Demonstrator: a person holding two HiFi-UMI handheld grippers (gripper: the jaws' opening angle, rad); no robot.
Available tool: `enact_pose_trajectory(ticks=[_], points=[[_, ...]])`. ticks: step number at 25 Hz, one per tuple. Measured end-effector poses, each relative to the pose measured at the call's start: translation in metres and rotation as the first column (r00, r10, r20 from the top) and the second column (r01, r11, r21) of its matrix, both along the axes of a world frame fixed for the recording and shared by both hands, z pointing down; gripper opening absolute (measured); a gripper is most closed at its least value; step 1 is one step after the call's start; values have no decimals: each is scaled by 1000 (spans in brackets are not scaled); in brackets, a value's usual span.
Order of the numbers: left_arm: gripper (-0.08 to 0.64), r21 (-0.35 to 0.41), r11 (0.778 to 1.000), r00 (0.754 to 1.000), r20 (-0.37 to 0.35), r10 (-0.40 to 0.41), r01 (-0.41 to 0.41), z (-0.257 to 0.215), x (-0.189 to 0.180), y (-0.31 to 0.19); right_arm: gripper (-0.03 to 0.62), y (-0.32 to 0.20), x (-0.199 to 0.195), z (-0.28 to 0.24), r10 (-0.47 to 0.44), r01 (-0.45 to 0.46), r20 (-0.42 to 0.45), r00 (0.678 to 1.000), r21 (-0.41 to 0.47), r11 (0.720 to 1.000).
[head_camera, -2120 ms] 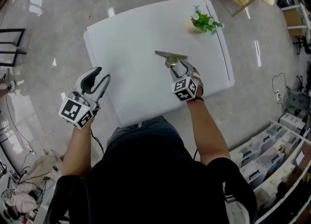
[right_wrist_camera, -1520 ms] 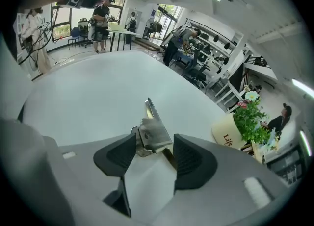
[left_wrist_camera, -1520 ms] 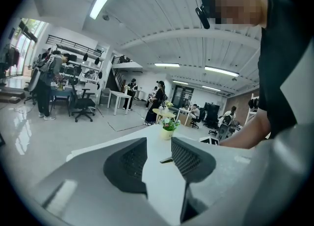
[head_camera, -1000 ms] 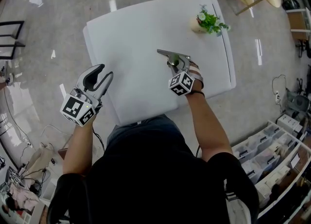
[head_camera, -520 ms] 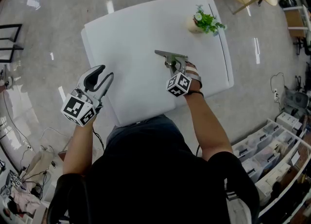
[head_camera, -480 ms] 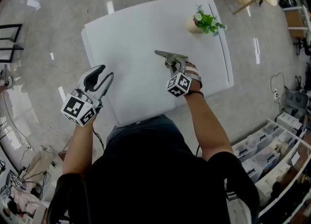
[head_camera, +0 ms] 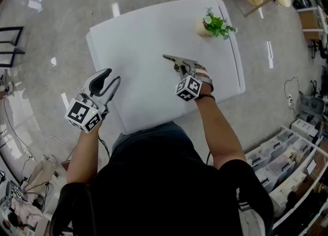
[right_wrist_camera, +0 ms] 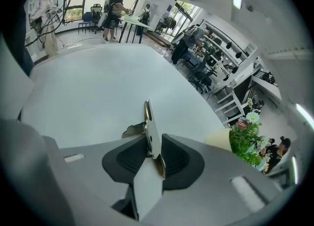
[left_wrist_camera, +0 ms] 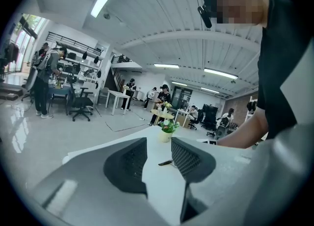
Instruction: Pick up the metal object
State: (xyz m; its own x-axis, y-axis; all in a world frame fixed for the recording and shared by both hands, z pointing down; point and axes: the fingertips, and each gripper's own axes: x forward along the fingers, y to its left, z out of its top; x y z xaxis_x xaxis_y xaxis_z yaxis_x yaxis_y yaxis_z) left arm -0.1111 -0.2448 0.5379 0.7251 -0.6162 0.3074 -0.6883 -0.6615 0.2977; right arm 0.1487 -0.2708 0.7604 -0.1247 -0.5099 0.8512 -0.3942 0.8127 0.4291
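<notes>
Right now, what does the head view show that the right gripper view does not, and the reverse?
Only the head view: the left gripper, open, near the left edge of the white table. Only the right gripper view: the right gripper clamped on both faces of the metal object; its jaws have just been closing. Both show the white table, the metal object and the potted plant.
</notes>
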Motion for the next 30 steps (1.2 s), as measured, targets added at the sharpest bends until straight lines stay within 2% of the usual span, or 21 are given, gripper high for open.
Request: enact_pose_trajectory(ticks=[7,30], points=[[151,4,1000,1000,5,-2,2,-4,-1,0,61,-5,0,-7,-1,1,3,1000,14,1000],[150,23,1000,1000,10,-10,10,-14,6,2,35,-5,5,-10,-4,4,12,1000,-35,999]])
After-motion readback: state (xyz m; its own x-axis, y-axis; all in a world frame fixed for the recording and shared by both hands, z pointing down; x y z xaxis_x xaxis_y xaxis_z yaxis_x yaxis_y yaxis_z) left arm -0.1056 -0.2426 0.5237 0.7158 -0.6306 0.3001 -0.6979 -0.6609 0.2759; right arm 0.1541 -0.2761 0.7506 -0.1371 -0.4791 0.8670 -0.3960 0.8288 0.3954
